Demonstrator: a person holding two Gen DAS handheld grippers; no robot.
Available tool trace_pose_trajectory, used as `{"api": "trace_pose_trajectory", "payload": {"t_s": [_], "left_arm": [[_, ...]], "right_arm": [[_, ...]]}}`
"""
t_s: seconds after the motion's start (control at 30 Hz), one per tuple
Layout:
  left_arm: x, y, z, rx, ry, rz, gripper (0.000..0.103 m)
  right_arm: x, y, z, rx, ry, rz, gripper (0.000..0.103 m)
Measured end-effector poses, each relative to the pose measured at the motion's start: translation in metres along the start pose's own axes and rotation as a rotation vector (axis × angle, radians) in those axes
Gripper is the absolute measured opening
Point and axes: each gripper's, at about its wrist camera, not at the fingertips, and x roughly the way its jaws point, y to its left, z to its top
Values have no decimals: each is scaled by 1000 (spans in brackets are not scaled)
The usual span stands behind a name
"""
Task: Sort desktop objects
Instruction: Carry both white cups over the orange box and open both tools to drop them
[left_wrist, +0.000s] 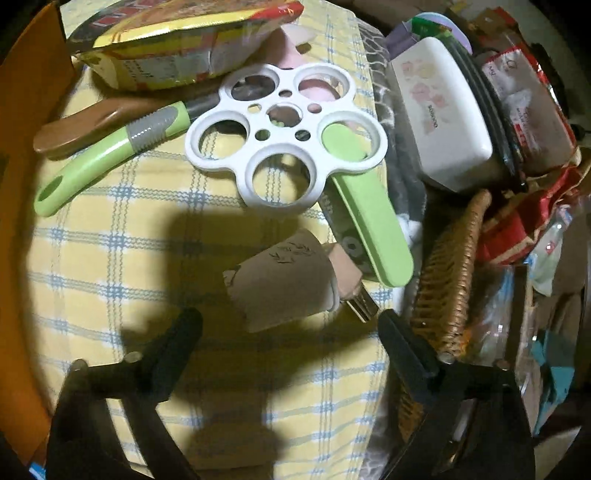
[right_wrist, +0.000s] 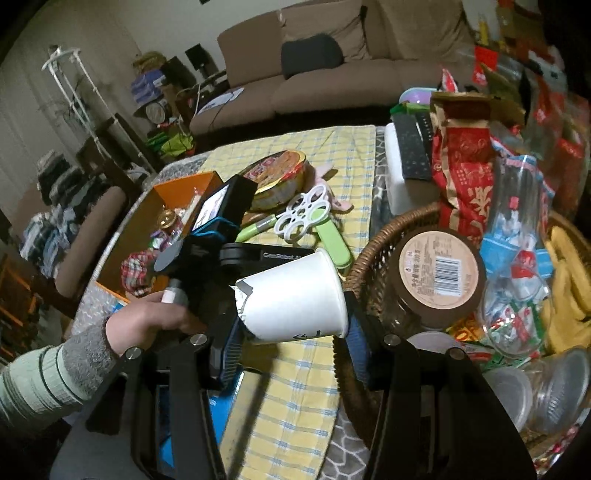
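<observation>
Cluttered worktop (right_wrist: 295, 369), sofa behind. Left tongs (left_wrist: 291, 332) spread, empty, at 9 o'clock. Right tongs (right_wrist: 291, 328) pinching paper cup (right_wrist: 295, 295) on its side, wicker basket (right_wrist: 373, 251) at 3 o'clock. Risk: thin cup crumpling or slipping under uneven squeeze.

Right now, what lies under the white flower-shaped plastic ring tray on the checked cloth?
Under the white flower-shaped plastic ring tray lie a green flat plastic clip, a pink plastic item, and the dark end of a green-handled tool. The yellow checked cloth shows through its holes; the rest is covered.
</observation>
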Motion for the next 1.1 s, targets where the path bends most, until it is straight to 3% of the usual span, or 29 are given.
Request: {"api": "trace_pose_trajectory", "payload": {"t_s": [0.07,0.33,0.53,0.7,0.83,1.1], "left_arm": [[5,-1,-2,10,4,21,52],[-20,11,-14,24,-35,-4,49],[-95,16,-49,151,-81,-72,49],[-169,62,-58,191,-144,-116,49],[-220,129,-61,169,-211,-83,49],[-267,252,-43,47,-288,-22,50]], "right_arm": [[-6,4,1,-11,-7,4,47],[-27,28,5,-56,-33,-14,47],[-47,60,5,-95,-56,6,47],[-50,92,10,-124,-55,21,47],[-38,125,13,-155,-43,38,47],[33,211,35,-226,15,92,47]]}}
